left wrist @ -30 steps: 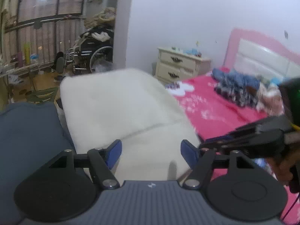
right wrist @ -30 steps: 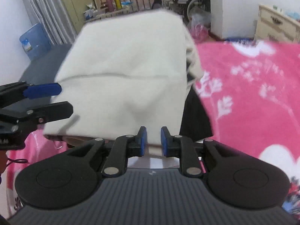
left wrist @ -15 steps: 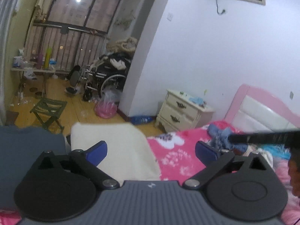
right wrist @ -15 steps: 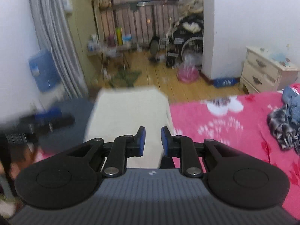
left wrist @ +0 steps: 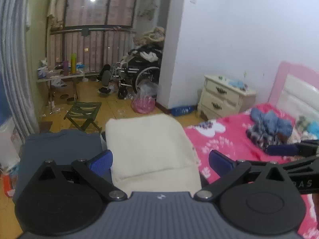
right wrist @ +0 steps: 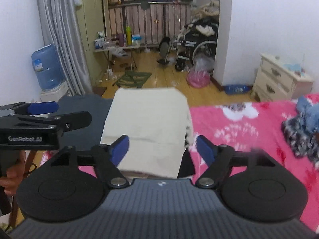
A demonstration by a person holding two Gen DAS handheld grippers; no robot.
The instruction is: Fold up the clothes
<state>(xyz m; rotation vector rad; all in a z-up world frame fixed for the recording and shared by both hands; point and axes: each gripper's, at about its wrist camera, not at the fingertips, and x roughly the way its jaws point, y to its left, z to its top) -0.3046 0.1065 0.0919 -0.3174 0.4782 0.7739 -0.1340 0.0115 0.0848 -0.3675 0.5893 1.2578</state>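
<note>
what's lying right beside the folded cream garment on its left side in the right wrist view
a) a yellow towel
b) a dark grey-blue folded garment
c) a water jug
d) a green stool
b: in the right wrist view a dark grey-blue folded garment lies against the left edge of the folded cream garment, both at the end of the bed with its pink floral bedspread.
</note>
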